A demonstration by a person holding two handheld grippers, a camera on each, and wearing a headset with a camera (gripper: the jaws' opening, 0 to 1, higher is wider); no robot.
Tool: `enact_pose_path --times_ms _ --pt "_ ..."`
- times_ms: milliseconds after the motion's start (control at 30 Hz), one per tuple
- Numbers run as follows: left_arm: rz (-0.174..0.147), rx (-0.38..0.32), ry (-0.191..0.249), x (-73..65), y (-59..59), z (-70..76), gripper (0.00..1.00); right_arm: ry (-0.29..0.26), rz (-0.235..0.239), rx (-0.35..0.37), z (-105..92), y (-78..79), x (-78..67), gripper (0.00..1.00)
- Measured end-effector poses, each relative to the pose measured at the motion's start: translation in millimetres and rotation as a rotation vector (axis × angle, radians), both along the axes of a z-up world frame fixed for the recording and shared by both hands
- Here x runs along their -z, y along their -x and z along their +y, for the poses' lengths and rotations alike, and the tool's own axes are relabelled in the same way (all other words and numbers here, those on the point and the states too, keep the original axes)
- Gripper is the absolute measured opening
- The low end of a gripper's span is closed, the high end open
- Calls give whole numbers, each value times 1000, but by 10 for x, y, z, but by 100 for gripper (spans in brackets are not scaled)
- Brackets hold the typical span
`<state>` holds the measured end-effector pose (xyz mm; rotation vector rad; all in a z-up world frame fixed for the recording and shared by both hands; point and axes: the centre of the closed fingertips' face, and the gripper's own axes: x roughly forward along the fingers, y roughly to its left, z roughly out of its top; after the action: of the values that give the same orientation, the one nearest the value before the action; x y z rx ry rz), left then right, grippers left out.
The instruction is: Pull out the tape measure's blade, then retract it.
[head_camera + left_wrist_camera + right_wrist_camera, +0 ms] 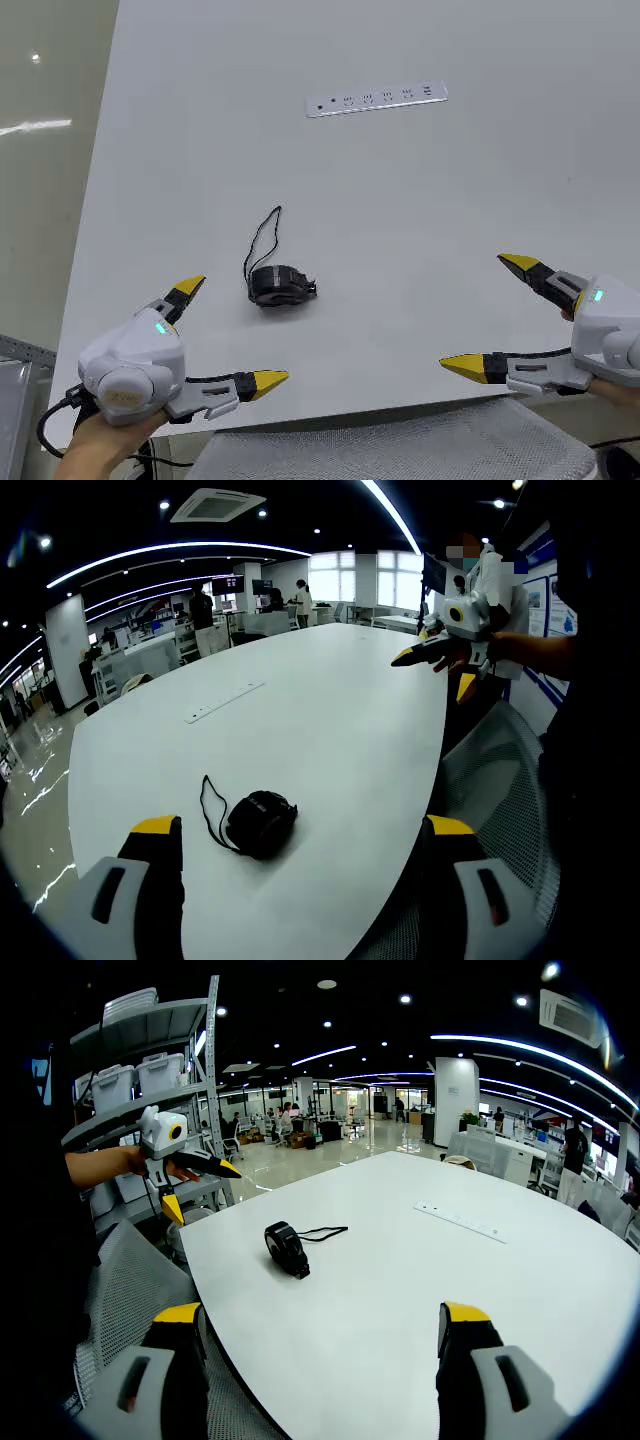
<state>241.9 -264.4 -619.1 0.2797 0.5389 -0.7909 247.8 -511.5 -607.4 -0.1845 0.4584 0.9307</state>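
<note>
Large white table (450, 200), rounded near edge; white power strip (376, 99) lying flat toward far side. Grey mesh chair (400, 445) at near edge. Glossy pale floor (50, 150) to left, reflecting lamps. Open-plan office beyond: dark ceiling with curved light strips (180, 548), round spotlights (405, 999), square air vent (217, 502). Bright windows (360, 575) at far end. Metal shelving rack (213, 1080) with clear storage bins (165, 1068); white column (455, 1085) farther back.
</note>
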Motion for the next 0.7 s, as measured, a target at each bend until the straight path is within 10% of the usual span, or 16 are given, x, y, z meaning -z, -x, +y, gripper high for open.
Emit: enact_pose_path --times_ms 700 --pt "8 8 -6 33 0 -2 98 7 -5 -14 -48 -16 22 98"
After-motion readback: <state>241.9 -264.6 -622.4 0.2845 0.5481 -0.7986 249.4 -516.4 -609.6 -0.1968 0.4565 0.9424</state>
